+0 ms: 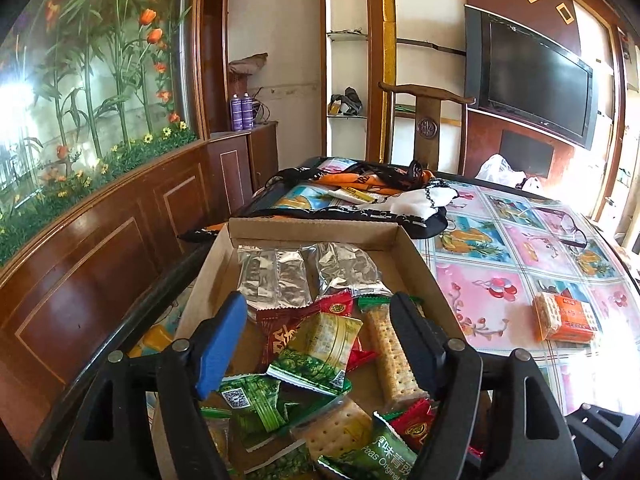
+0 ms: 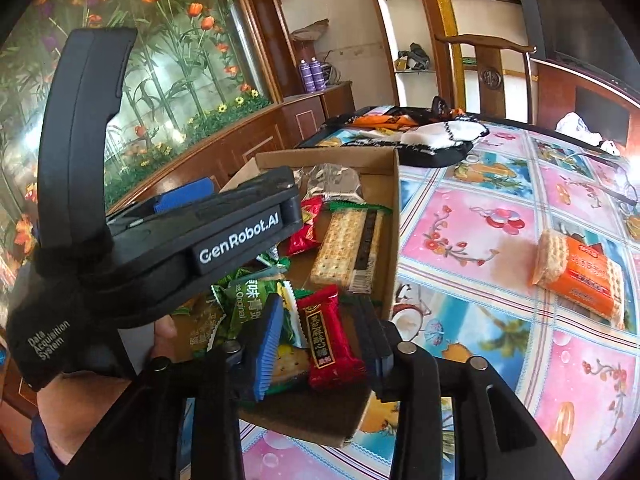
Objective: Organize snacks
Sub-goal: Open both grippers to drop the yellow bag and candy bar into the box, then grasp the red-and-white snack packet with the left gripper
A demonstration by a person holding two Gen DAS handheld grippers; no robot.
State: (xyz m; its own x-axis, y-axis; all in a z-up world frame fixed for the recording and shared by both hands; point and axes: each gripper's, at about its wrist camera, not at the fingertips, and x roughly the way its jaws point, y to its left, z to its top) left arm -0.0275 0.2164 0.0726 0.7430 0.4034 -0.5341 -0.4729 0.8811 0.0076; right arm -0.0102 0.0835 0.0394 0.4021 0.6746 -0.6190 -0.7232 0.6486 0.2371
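Green pea packets and crackers are seen heaped in a shallow cardboard box, over which the left gripper is held with its jaws apart and nothing between them. Silver foil packs are stacked at the box's far end, and a long cracker sleeve is laid along its right side. From the other view, the right gripper is shown with its jaws spread either side of a red snack packet; contact cannot be told. An orange-wrapped cracker pack is left apart on the patterned tablecloth, right of the box.
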